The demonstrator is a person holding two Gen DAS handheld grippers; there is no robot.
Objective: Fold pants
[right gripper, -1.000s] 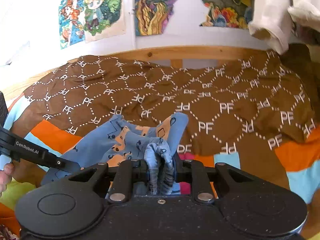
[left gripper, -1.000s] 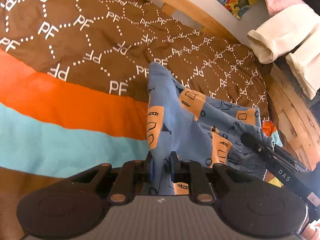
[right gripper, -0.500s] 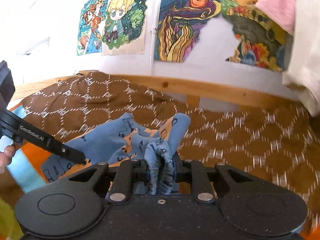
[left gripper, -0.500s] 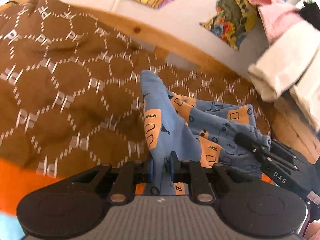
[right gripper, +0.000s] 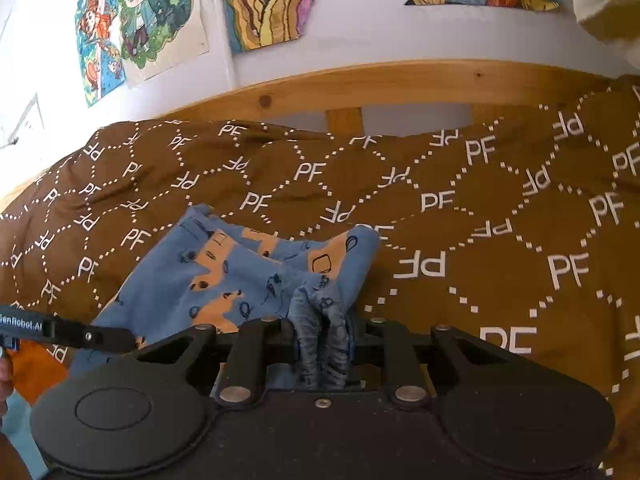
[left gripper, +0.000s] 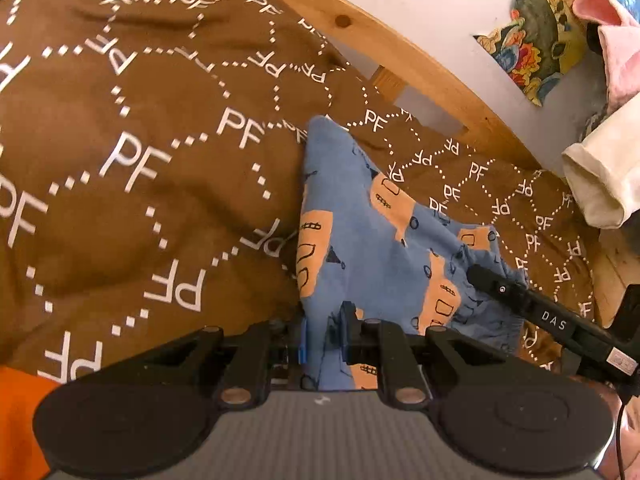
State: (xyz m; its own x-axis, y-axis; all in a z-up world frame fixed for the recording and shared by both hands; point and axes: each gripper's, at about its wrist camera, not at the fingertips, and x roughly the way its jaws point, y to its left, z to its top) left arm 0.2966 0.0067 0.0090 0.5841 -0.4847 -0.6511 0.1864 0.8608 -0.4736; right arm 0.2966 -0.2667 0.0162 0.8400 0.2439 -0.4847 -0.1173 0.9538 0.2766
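The pants [left gripper: 360, 232] are blue with orange patches and lie bunched on the brown part of the blanket [left gripper: 132, 184]. My left gripper [left gripper: 323, 334] is shut on one edge of the blue cloth, which runs up between its pads. In the right wrist view the pants [right gripper: 224, 276] spread to the left, and my right gripper [right gripper: 320, 344] is shut on a gathered fold of them. Each gripper shows in the other's view: the right one [left gripper: 520, 300] reaches in from the right, the left one [right gripper: 68, 332] from the left.
The brown blanket [right gripper: 480, 216] with white PF letters covers the bed up to a wooden rail [right gripper: 360, 84]. Posters [right gripper: 140, 20] hang on the wall behind. Cream and pink clothes [left gripper: 600, 184] hang at the right. An orange stripe [left gripper: 20, 420] shows at the lower left.
Both grippers have carried the pants across the bed towards the wooden rail and wall; the orange and turquoise stripes have slid out of view. Both grips have held.
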